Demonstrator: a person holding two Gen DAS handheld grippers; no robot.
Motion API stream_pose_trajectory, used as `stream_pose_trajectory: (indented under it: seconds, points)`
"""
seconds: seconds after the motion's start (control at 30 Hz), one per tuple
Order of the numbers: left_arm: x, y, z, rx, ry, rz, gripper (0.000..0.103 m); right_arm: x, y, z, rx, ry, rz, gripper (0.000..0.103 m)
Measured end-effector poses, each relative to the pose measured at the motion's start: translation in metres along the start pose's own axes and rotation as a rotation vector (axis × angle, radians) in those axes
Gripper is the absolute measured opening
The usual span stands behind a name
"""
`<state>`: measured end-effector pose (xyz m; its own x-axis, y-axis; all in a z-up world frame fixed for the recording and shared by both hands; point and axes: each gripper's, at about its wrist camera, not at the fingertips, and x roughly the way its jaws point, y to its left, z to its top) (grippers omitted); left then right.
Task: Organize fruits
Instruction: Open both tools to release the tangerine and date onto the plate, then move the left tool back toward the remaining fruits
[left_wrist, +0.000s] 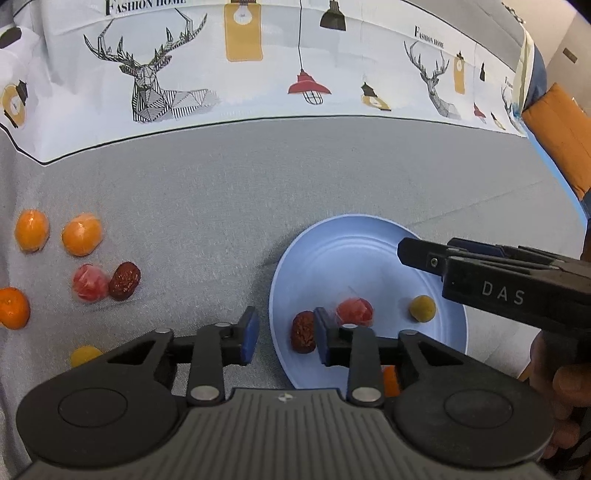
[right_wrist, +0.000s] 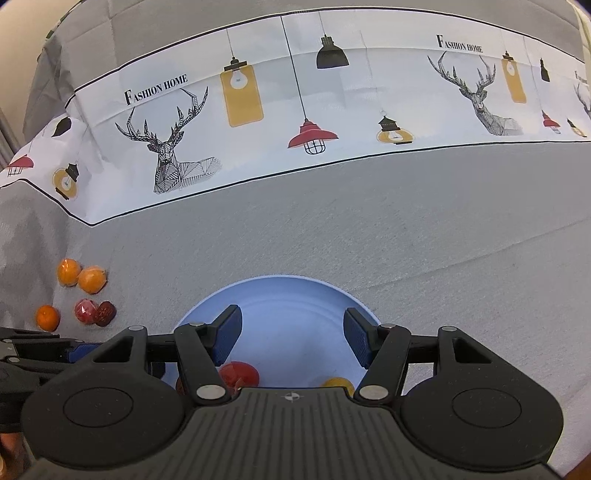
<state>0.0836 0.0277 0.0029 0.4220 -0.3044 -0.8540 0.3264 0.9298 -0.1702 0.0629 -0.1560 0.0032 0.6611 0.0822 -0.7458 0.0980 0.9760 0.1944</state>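
A light blue plate (left_wrist: 369, 236) lies on the grey cloth and holds a dark red date (left_wrist: 303, 332), a red wrapped fruit (left_wrist: 354, 312), a small yellow fruit (left_wrist: 423, 308) and an orange piece (left_wrist: 389, 380) half hidden behind my left gripper. My left gripper (left_wrist: 284, 332) straddles the plate's near-left rim. The date sits against its right pad, the left pad stands clear, and nothing is pinched. My right gripper (right_wrist: 291, 332) hovers open over the plate (right_wrist: 280, 284), empty, with the red fruit (right_wrist: 240, 373) and the yellow fruit (right_wrist: 338, 382) just below it.
Loose fruit lies on the cloth to the left: two wrapped oranges (left_wrist: 82, 234), a red wrapped fruit (left_wrist: 88, 282), a date (left_wrist: 125, 280), a mandarin (left_wrist: 13, 308) and a yellow fruit (left_wrist: 85, 355). A printed deer-and-lamp cloth band (left_wrist: 258, 74) runs along the back. A hand (left_wrist: 561, 387) holds the right gripper.
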Motion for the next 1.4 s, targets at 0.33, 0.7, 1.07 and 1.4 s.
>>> stream_pose_trajectory:
  seconds: [0.33,0.7,1.07,1.4]
  points:
    - [-0.004,0.013,0.004,-0.065,-0.015,0.039,0.024,-0.003,-0.002,0.001,0.004,-0.022,-0.021,0.063]
    - [-0.007,0.051,0.006,-0.246,-0.008,0.135,0.025,-0.003,-0.001,0.001,0.003,-0.025,-0.026,0.063]
    - [-0.030,0.139,-0.014,-0.671,0.010,0.252,0.045,-0.004,0.000,0.004,0.016,-0.024,-0.001,0.063]
    - [-0.019,0.132,-0.012,-0.626,0.058,0.281,0.049,-0.003,0.008,0.003,0.010,0.006,0.067,0.063]
